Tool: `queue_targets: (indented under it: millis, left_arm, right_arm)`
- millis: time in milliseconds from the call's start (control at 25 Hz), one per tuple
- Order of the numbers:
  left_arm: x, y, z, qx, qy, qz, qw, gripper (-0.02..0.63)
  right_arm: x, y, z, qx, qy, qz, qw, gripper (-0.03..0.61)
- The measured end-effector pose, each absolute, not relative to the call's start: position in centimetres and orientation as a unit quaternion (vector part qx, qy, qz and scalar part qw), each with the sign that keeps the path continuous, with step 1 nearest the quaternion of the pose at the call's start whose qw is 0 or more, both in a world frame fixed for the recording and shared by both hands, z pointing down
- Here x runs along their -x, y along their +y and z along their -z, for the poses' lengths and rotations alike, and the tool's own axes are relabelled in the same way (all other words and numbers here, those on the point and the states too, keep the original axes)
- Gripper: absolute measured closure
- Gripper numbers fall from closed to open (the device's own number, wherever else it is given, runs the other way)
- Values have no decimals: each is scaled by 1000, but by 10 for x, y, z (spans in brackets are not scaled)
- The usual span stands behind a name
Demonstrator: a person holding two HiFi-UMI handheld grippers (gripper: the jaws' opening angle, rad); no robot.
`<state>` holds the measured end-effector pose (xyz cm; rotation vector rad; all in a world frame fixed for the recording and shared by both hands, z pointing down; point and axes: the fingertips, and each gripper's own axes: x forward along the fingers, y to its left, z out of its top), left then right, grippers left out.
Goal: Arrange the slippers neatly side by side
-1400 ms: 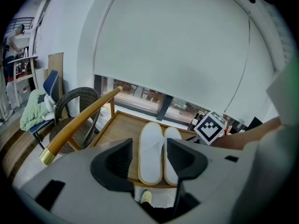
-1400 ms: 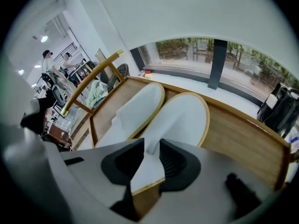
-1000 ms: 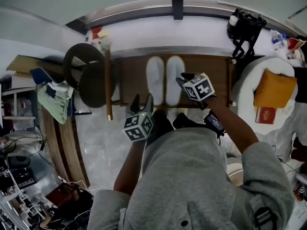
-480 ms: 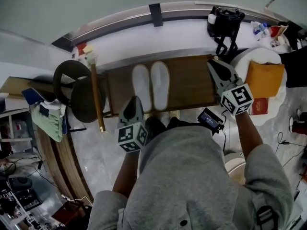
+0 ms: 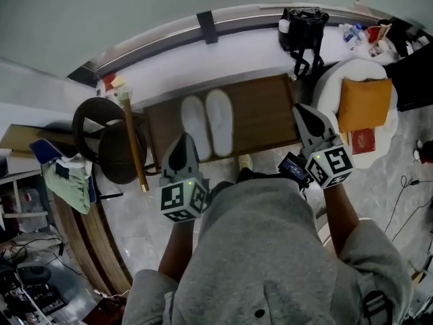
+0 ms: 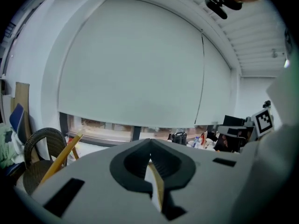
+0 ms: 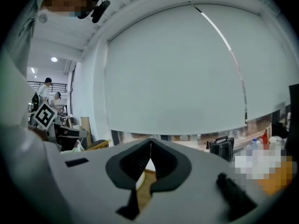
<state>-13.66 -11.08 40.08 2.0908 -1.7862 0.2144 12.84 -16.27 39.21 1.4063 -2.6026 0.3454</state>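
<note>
Left gripper (image 5: 181,147) & right gripper (image 5: 308,117) both shut, empty; we could knock the paired slippers (image 5: 220,122) askew w/ a careless swing

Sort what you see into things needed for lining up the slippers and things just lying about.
Needed: slippers; table under them; left gripper and right gripper, both shut and empty.
Lying about: bag; cushion; chair; stick; cloth.
</note>
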Motion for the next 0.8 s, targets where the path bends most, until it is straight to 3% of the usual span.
queue_targets:
  millis: [800]
  left_arm:
    - [189,29,-379,-741,-644,-83,171,598]
  right_arm:
    - [-66,-37,-359,-480,-867,-99,86,551]
